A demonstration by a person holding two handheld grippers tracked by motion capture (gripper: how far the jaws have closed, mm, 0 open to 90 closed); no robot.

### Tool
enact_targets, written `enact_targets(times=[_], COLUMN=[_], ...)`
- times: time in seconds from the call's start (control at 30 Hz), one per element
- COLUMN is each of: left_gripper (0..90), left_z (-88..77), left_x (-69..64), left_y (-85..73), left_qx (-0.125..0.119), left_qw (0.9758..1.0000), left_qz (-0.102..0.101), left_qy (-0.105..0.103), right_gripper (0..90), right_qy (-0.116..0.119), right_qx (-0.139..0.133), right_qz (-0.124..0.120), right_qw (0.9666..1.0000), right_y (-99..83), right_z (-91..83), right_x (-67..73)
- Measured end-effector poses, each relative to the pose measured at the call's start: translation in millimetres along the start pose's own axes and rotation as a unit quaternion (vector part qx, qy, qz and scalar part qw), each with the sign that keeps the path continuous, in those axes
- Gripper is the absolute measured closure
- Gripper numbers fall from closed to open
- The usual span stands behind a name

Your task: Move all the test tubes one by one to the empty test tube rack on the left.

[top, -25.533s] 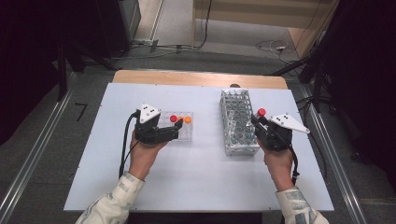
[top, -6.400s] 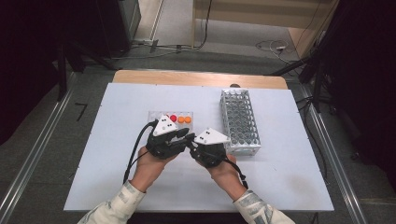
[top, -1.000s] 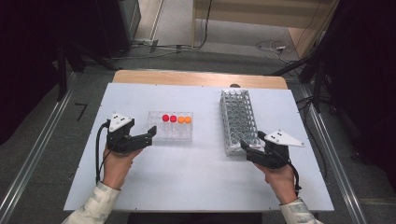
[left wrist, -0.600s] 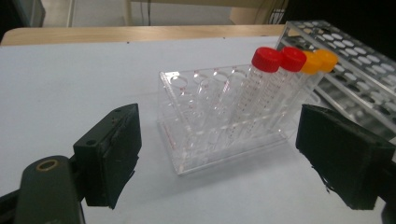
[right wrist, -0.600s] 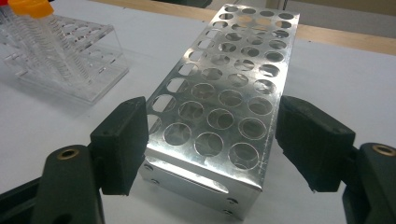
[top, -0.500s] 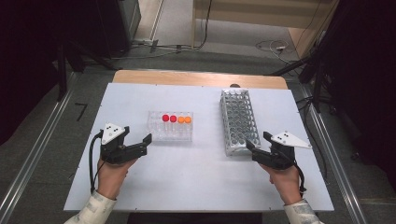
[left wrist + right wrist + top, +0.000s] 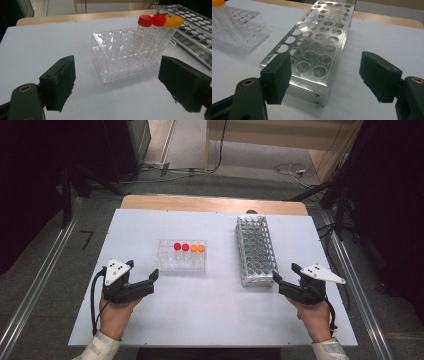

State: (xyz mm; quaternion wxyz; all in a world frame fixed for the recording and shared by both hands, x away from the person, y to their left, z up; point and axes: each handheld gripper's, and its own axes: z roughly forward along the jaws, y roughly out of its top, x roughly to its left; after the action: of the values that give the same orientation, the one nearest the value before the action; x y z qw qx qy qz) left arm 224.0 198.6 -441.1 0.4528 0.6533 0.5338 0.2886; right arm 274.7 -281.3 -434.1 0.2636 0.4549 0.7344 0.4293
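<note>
Left fingers: the left gripper [image 7: 152, 277] has its jaws spread wide with nothing between them; in the left gripper view both black pads [image 7: 62, 80] stand apart over bare table.
Right fingers: the right gripper [image 7: 276, 279] is likewise released and empty, its pads [image 7: 277, 72] framing the near end of the metal rack [image 7: 317, 47] without touching it.
Left hand: low over the table at about 8 o'clock from the clear rack, jaws pointing toward 2 o'clock.
Right hand: at 4 o'clock from the metal rack, jaws pointing toward 10 o'clock, just beside the rack's near corner.
Clear rack: the clear rack [image 7: 182, 256] sits near the table's middle, well apart from the left jaws.
Tubes: two red-capped tubes [image 7: 147, 30] and two orange-capped tubes [image 7: 172, 25] stand upright in a row at the rack's right half; the holes to their left are empty.
Metal rack: at 3 o'clock from the clear rack, long axis running 12 to 6, all holes seemingly empty.
Table: the white table [image 7: 215, 315] is bare around both hands.
Step in hand: by my reading both grippers are parked away from the racks, with no tube yet in a grasp.
Doing it well: if another tube is to move, come at a cap from above, centre the pads on the tube below the cap, and lift straight up so the light clear rack does not tip or slide.
</note>
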Motion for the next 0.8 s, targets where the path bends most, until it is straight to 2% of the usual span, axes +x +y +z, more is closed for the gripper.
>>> enact_targets(times=[0.13, 0.2, 0.43, 0.6, 0.8], left_gripper=[14.6, 14.6, 14.6, 14.6, 14.7], left_z=[-1.6, -2.1, -3.0, -3.0, -8.5], left_x=[5.2, 6.8, 16.0, 26.7, 38.3], left_y=[-5.5, -7.9, -13.6, -18.5, -27.5], left_qx=[0.002, 0.004, 0.013, 0.023, 0.030], left_qw=[0.9999, 0.9996, 0.9991, 0.9985, 0.9974], left_qz=[-0.001, 0.009, 0.005, -0.008, -0.020], left_qy=[0.014, 0.028, 0.041, 0.049, 0.062], right_gripper=[24.3, 24.3, 24.3, 24.3, 24.3], right_qy=[-0.007, -0.011, -0.021, -0.039, -0.062], right_qx=[0.004, 0.007, 0.009, 0.012, 0.013], right_qz=[0.003, 0.003, 0.007, 0.002, 0.030], right_qw=[1.0000, 0.9999, 0.9997, 0.9992, 0.9975], right_y=[-3.9, -5.5, -12.0, -19.4, -30.7], right_z=[-2.0, -2.9, -7.6, -10.9, -17.9], right_x=[-5.8, -8.0, -16.4, -24.2, -46.2])
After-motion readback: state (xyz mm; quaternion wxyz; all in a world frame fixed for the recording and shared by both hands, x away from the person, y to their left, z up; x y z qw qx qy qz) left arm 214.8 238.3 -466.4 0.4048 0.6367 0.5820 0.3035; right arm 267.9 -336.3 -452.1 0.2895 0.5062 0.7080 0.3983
